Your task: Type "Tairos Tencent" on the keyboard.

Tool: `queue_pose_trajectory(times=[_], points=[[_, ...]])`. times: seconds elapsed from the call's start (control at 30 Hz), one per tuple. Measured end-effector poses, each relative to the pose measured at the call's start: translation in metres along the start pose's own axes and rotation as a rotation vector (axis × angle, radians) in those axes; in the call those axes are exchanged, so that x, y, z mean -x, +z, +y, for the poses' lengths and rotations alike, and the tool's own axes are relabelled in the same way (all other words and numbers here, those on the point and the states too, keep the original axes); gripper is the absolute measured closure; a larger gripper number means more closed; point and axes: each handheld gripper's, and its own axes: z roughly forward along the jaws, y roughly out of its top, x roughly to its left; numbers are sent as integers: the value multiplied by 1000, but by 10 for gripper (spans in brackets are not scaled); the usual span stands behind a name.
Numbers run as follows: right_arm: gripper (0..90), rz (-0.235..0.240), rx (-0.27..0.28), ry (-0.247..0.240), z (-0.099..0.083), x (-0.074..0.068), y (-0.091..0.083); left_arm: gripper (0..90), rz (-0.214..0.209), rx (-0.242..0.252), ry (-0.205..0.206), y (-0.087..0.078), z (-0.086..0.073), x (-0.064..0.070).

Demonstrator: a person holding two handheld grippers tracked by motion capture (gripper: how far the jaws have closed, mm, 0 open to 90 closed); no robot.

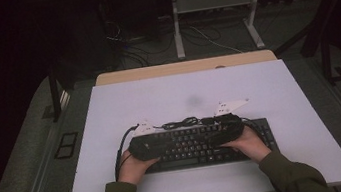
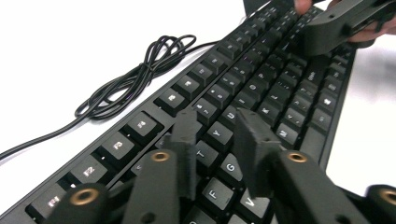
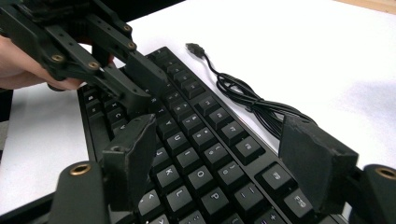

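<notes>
Careful: you are hovering the narrowly parted left gripper point(image 2: 215, 128) over the keyboard point(image 2: 261, 88), wide right gripper point(image 3: 224, 154) straddling keys, risking stray keypresses

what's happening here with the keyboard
A person holds a gripper in each hand over a black keyboard that lies on a white table. The left gripper hovers low above the letter keys with its jaws a little apart, holding nothing. The right gripper sits over the other half with its jaws wide open, also holding nothing. The keyboard's cable lies bundled on the table just behind it, its plug loose.
</notes>
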Motion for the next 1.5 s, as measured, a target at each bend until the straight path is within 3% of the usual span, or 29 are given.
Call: queue_pose_trajectory(times=[0.23, 0.6, 1.13, 1.5], points=[[244, -8, 7, 13, -5, 3, -8, 461, 8, 35, 0, -9, -2, 2], [231, -38, 24, 18, -15, 8, -31, 308, 36, 65, -8, -29, -12, 2], [201, -76, 46, 24, -38, 8, -66, 197, 78, 90, -29, -53, -29, 5], [181, -93, 53, 42, -58, 8, -87, 151, 78, 93, -28, -58, -36, 6]])
